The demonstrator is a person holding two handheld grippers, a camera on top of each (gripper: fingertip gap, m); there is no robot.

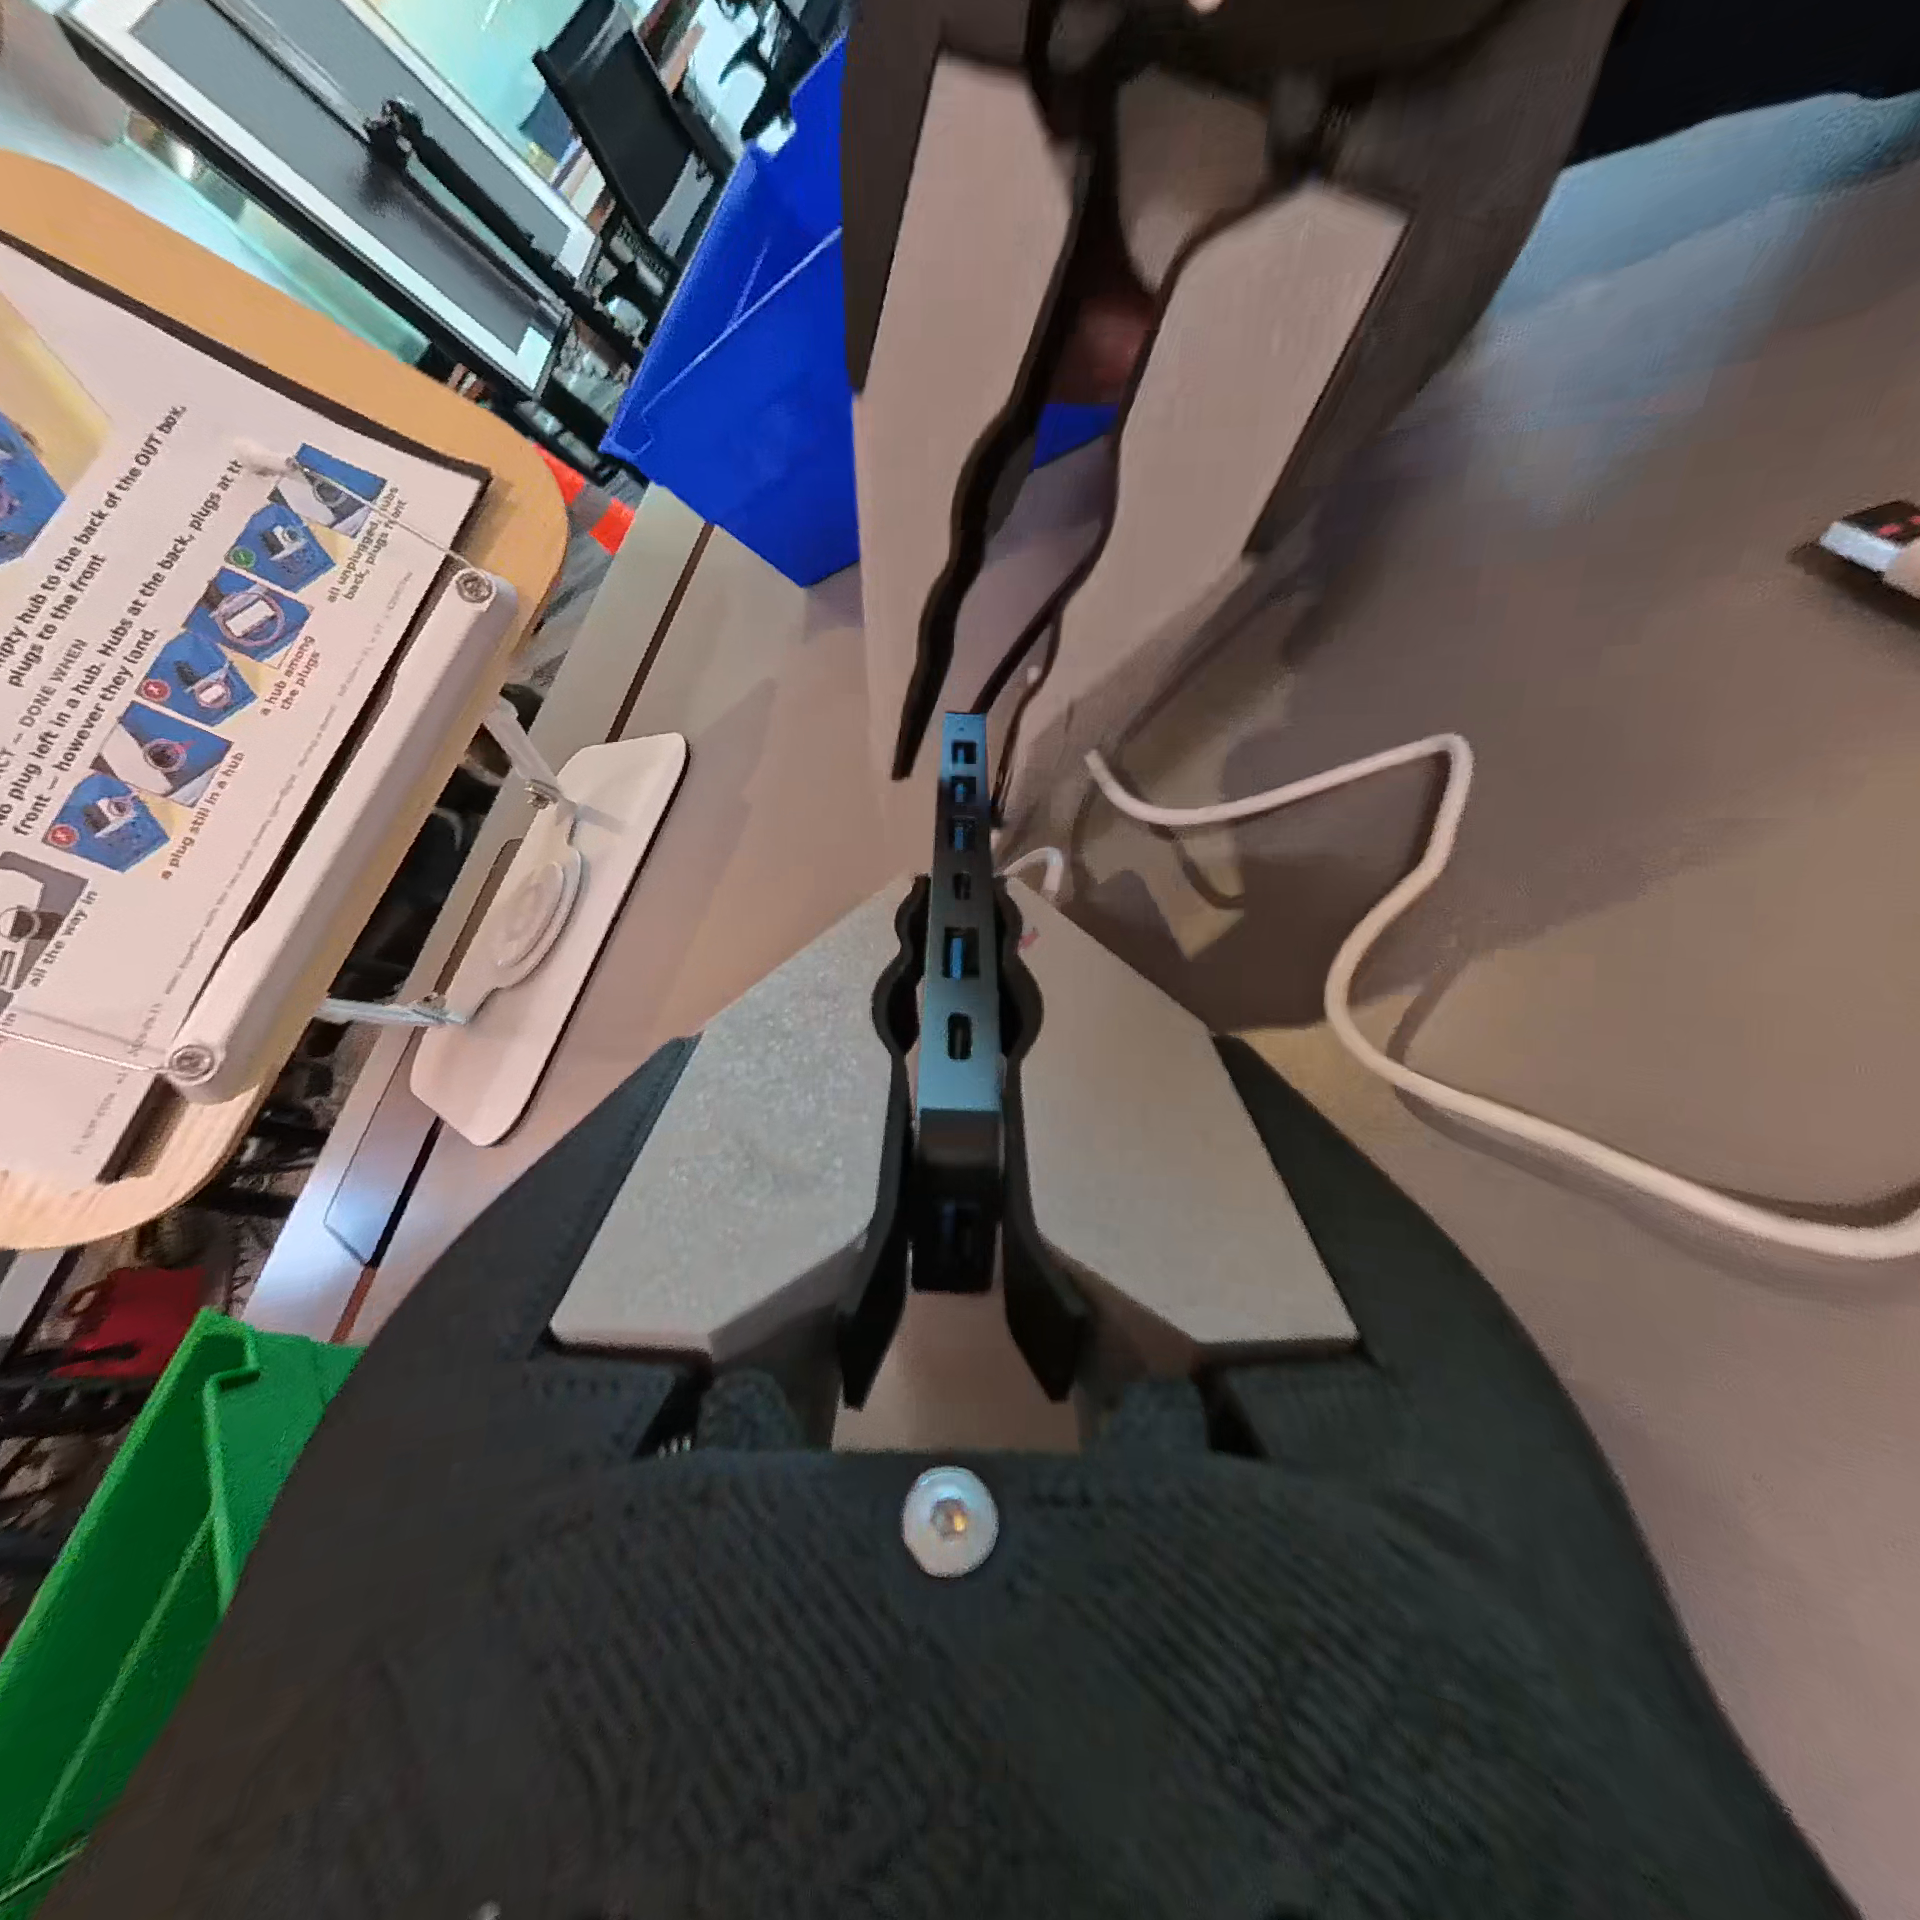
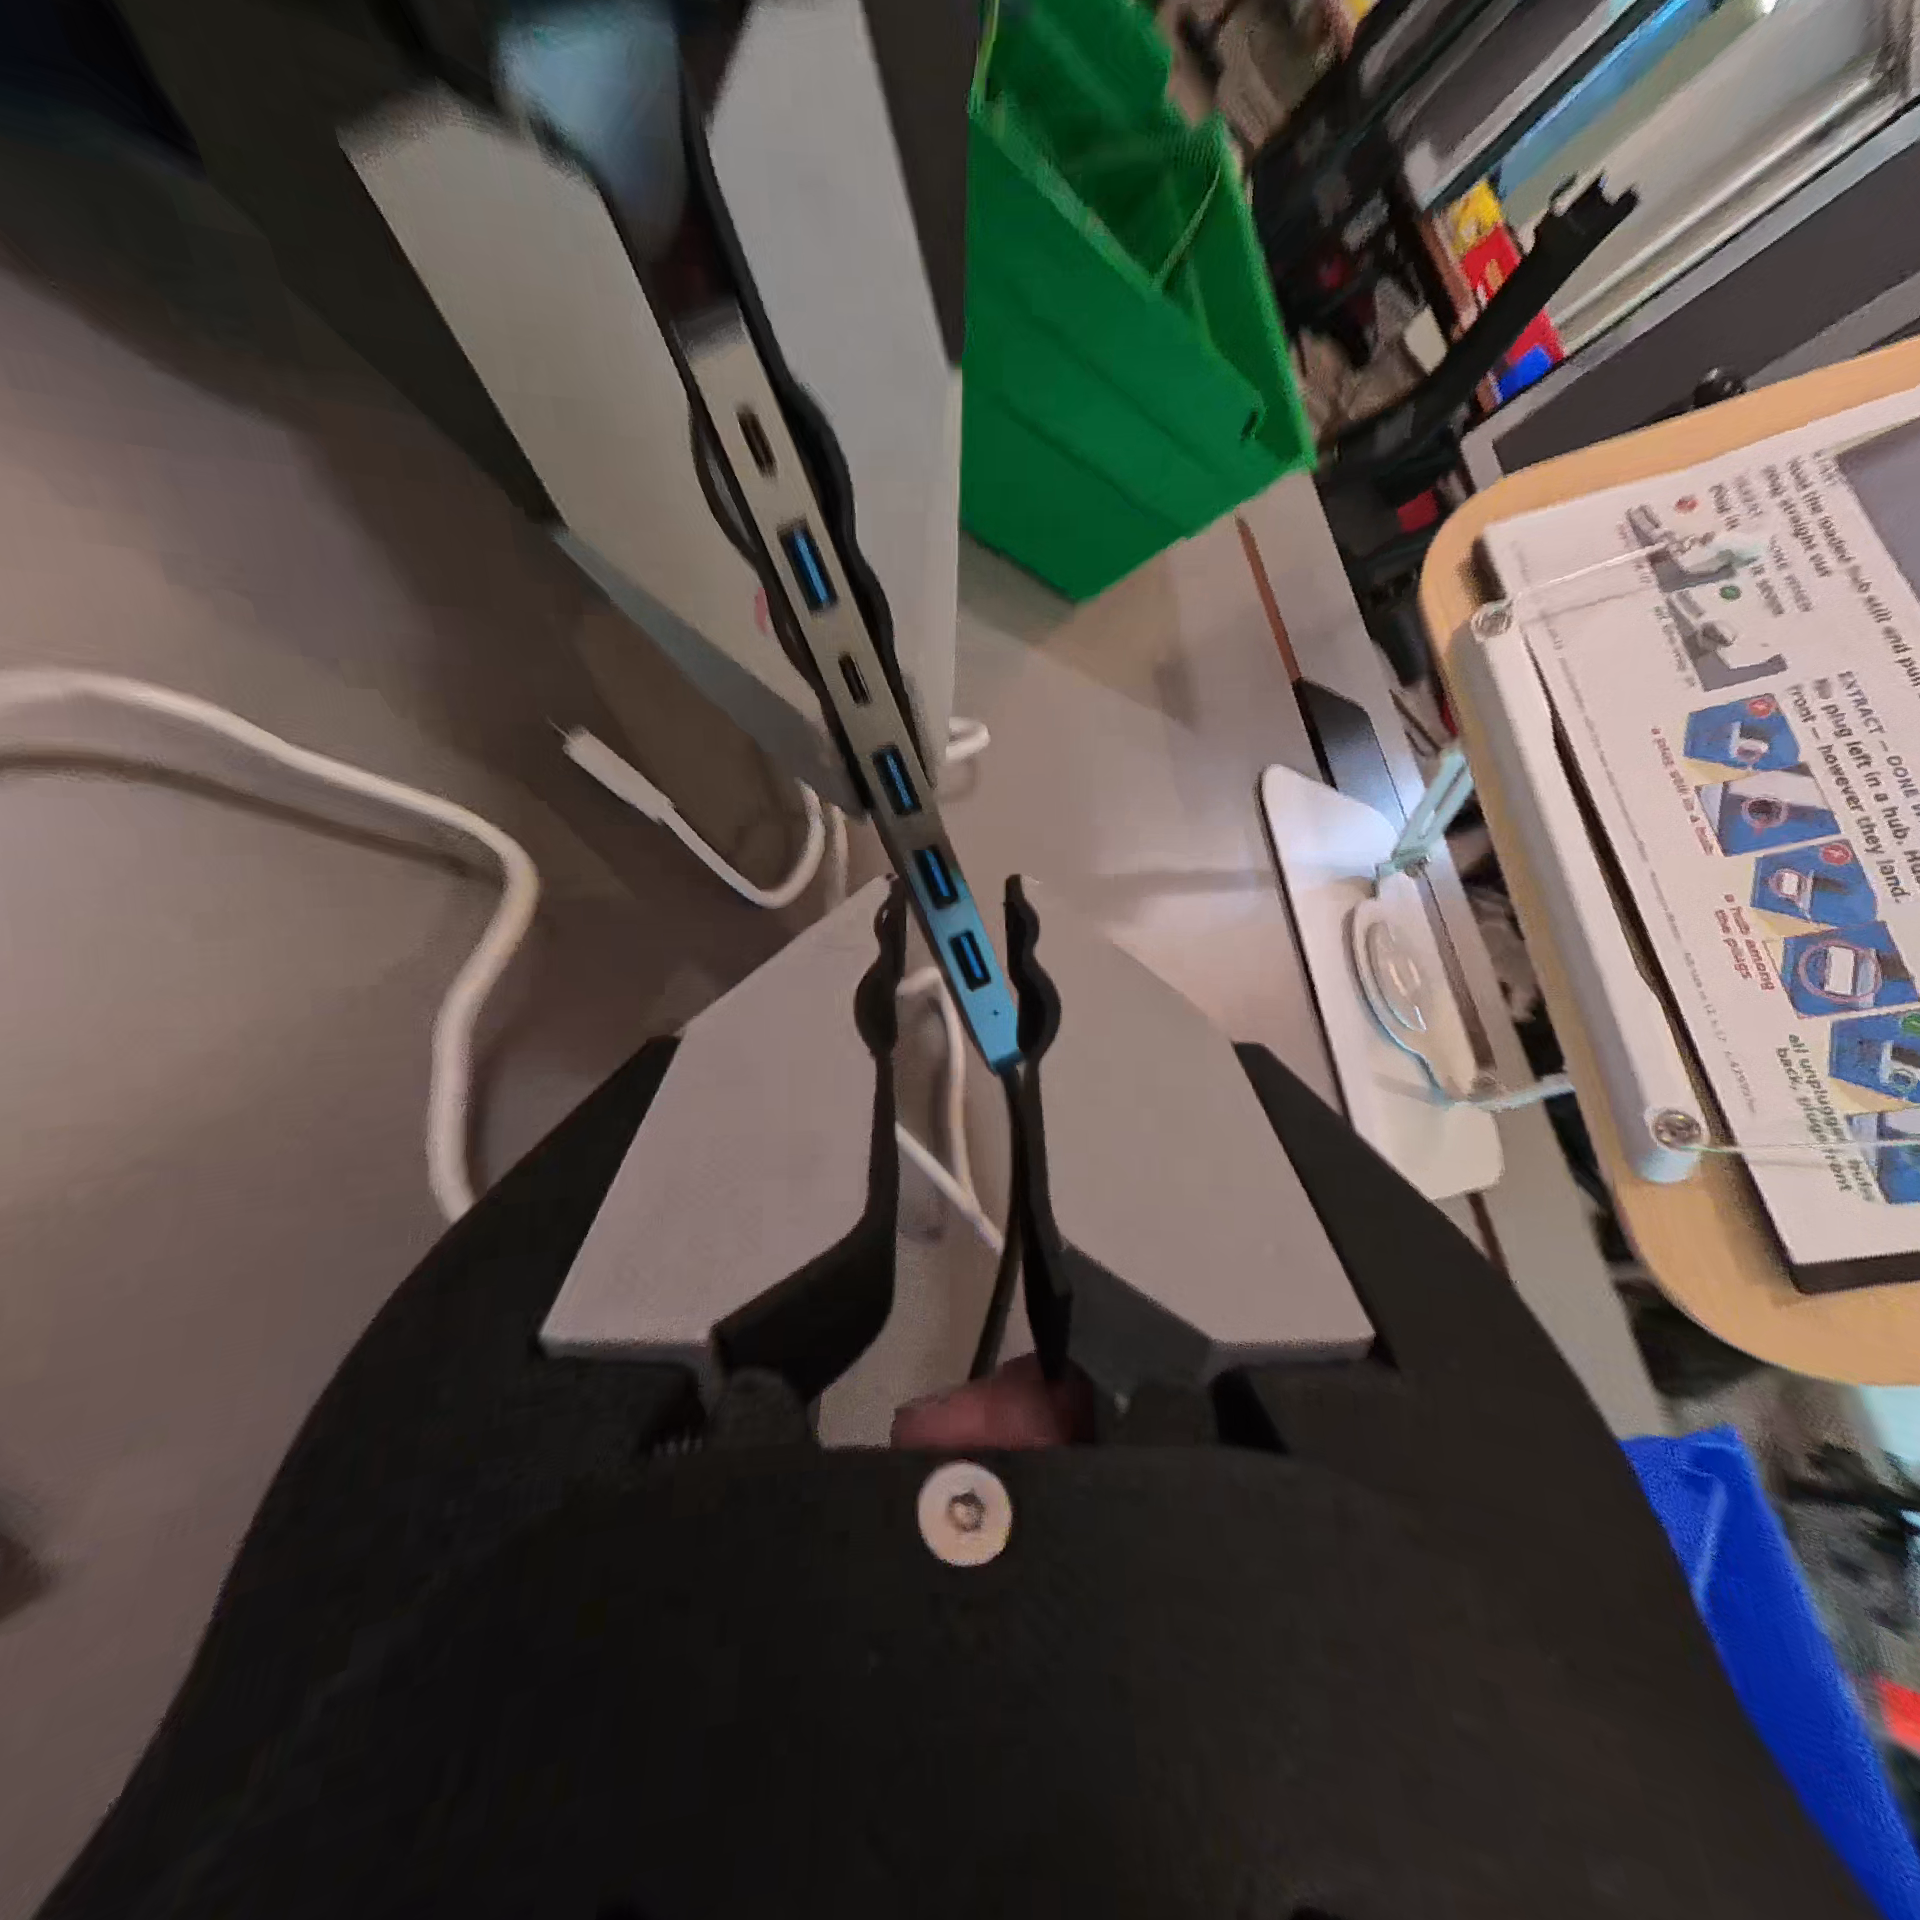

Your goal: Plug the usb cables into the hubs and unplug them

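Observation:
A slim dark USB hub (image 1: pixel 961 1091) with blue ports is held on edge above the grey table (image 1: pixel 1558 1455). My left gripper (image 1: pixel 958 894) is shut on its near half. My right gripper (image 1: pixel 977 696) faces it from the far side. In the right wrist view the right gripper (image 2: pixel 951 914) straddles the hub's (image 2: pixel 966 971) cable end with a gap on its left side, so it reads as open. The hub's black cable (image 2: pixel 997 1278) runs down between its fingers. The left gripper (image 2: pixel 894 769) clamps the hub farther up. No plug sits in the visible ports.
A white cable (image 1: pixel 1403 935) loops over the table, and its white plug (image 2: pixel 613 758) lies beside the hub. A red, white and black plug (image 1: pixel 1870 540) lies at the far right. There is a green bin (image 2: pixel 1101 395), a blue bin (image 1: pixel 758 416) and an instruction sheet on a stand (image 1: pixel 208 675). My two grippers' fingertips are within a few centimetres of each other.

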